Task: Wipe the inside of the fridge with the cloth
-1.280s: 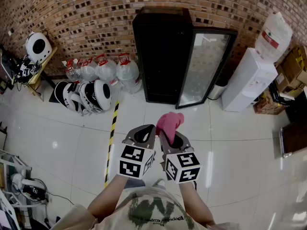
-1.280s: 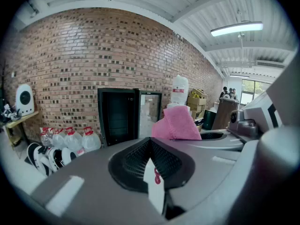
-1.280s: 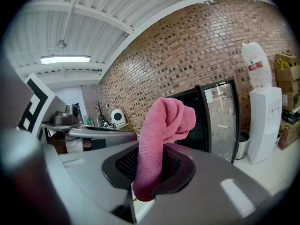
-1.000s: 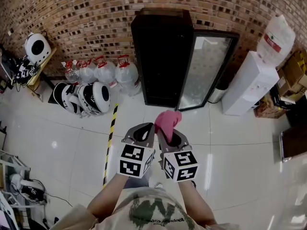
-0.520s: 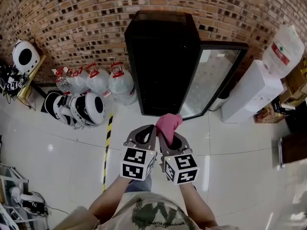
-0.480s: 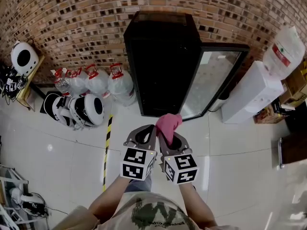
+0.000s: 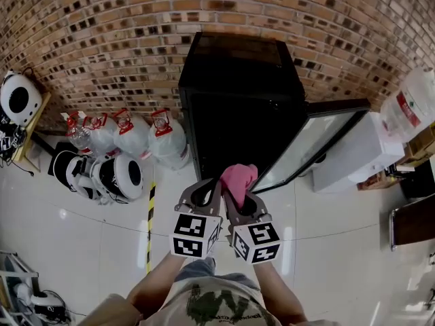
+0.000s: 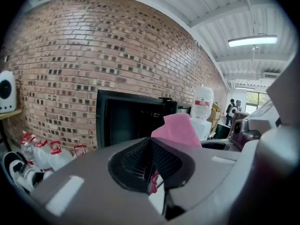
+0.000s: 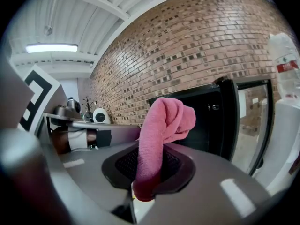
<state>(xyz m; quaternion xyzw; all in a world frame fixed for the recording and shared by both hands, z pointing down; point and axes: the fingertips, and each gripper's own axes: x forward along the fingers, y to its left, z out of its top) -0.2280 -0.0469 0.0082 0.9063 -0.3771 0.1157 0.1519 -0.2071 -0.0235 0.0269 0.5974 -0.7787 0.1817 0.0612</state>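
Right claw point(image 7: 236, 194) pinching pink cloth point(image 7: 238, 176); left claw point(image 7: 213, 185) pressing together, empty, hovering just beside; both facing open black fridge point(image 7: 234, 114).

Pink cloth point(image 7: 238, 178), black fridge point(image 7: 239, 107), red-brown brick wall point(image 7: 102, 32).
Left gripper point(image 7: 207, 190) & right gripper point(image 7: 239, 200) grey w/ blk-wht square markers; floor point(image 7: 81, 236) white, yellow-blk stripe point(image 7: 149, 223); jugs point(image 7: 166, 145) clear w/ red caps.
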